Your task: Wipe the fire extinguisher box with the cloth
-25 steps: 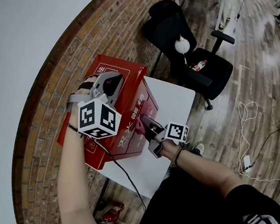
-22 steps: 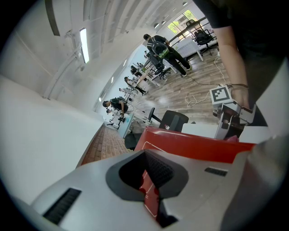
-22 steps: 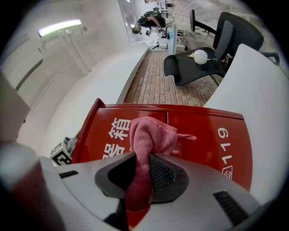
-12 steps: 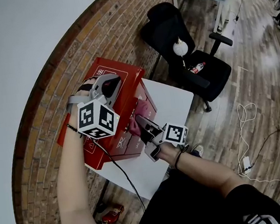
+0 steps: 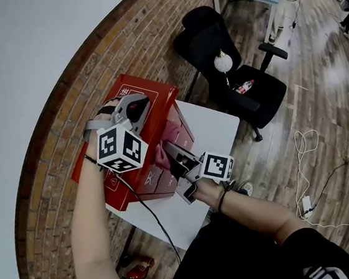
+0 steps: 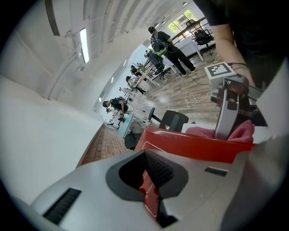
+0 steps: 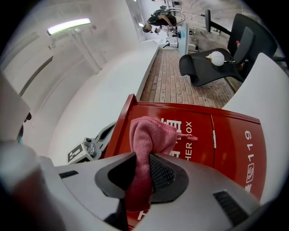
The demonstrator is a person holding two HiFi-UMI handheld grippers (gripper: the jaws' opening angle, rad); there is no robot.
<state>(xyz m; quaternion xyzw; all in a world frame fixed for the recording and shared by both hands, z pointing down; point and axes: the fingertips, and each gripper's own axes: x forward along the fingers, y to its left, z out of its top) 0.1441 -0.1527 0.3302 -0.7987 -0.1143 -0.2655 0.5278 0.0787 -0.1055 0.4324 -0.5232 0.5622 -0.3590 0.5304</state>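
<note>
The red fire extinguisher box [image 5: 129, 178] stands on a white table against the brick wall. My left gripper [image 5: 138, 107] rests shut on the box's top, with the red lid [image 6: 194, 146] just beyond its jaws [image 6: 149, 180]. My right gripper [image 5: 168, 148] is shut on a pink cloth [image 5: 169, 136] and holds it against the upper part of the box's front. In the right gripper view the cloth [image 7: 146, 137] bunches up between the pads, in front of the box's lettered front [image 7: 216, 135]. The left gripper [image 7: 92, 145] shows at the box's top left edge there.
The white table [image 5: 217, 131] runs out to the right of the box. A black office chair [image 5: 236, 78] with small items on its seat stands behind the table. Brick wall [image 5: 55, 137] lies left of the box. White cables [image 5: 306, 171] trail on the wooden floor.
My right gripper has slid the pink cloth up the box's front, from mid-height to near the top edge. The left gripper has stayed put on the lid.
</note>
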